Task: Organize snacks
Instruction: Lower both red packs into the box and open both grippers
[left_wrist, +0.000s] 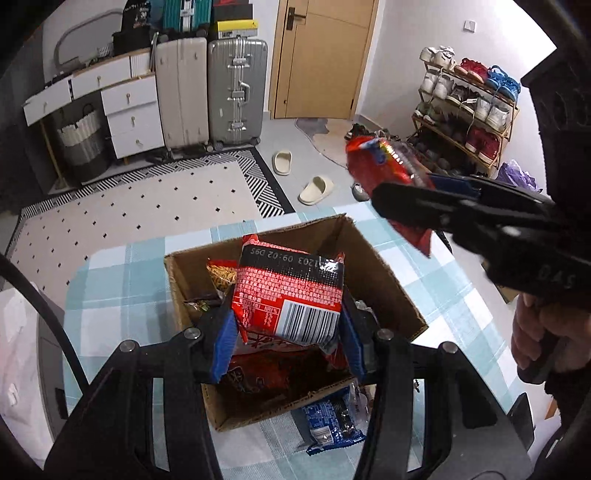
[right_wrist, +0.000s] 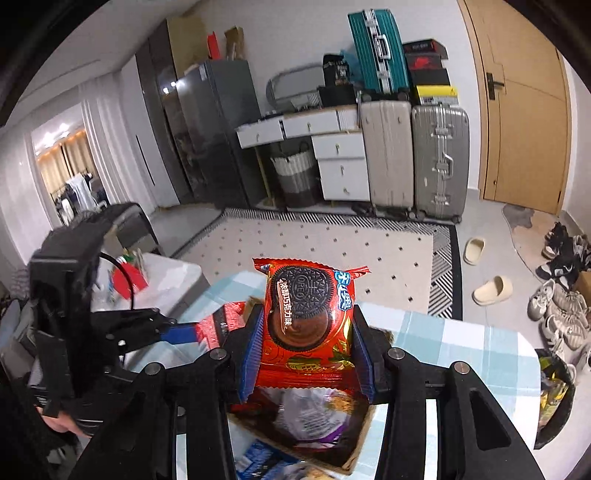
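Observation:
My left gripper is shut on a red snack packet with a barcode and holds it over the open cardboard box. The box holds several snack bags. My right gripper is shut on a red Oreo packet, held above the box's right side; that packet also shows in the left wrist view, up right of the box. A blue snack packet lies on the table against the box's near wall.
The box stands on a table with a blue-and-white checked cloth. Beyond lie a dotted rug, slippers, suitcases, white drawers and a shoe rack. A dark bin stands at the table's right.

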